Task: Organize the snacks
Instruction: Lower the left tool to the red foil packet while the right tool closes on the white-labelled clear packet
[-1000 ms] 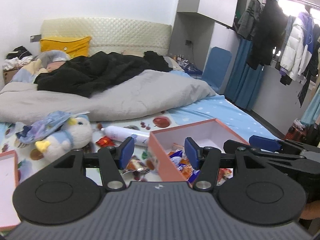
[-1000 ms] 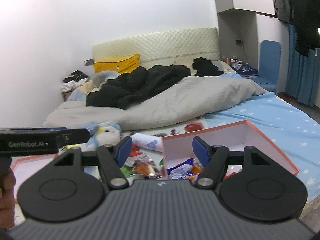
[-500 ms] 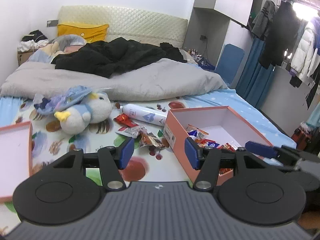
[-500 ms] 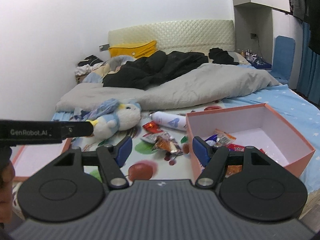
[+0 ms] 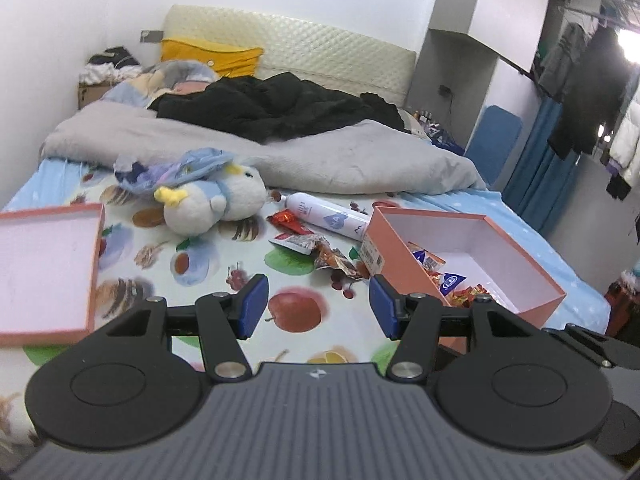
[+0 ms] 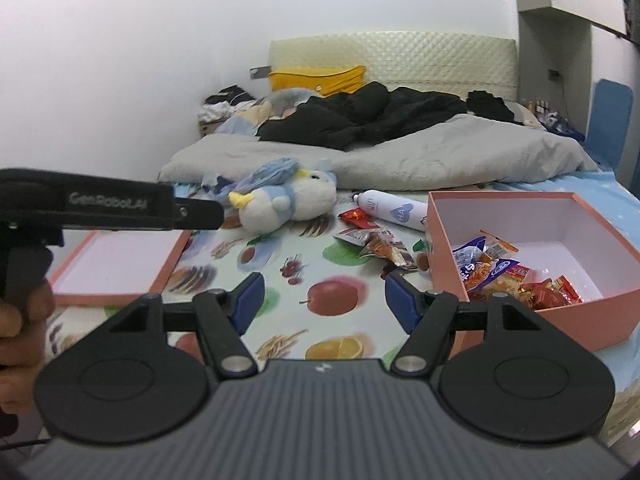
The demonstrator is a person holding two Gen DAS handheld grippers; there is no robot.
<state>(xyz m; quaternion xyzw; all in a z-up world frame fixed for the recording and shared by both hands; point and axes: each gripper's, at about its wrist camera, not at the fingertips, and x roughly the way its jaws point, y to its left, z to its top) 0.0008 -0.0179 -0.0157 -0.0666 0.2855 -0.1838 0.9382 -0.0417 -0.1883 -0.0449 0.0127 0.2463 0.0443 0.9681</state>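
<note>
I see my left gripper [image 5: 318, 306] spread and empty at lower centre; my right gripper [image 6: 324, 300] likewise gapes empty; loose snack packets [image 6: 374, 238] lie mid-frame, just left of the pink box [image 6: 446, 256] holding more.

The left gripper [image 5: 318, 307] hangs over the fruit-print bed sheet [image 5: 192, 264], its 2 blue-padded jaws apart with nothing between them. Ahead at right sits an open pink box [image 5: 476, 256] with snack packets [image 5: 444, 276] inside. Loose snack wrappers [image 5: 316, 246] lie just beside its left wall, near a white bottle [image 5: 328, 216]. A plush toy [image 5: 216, 200] lies farther left, and the pink lid [image 5: 44, 268] at the left edge.
</note>
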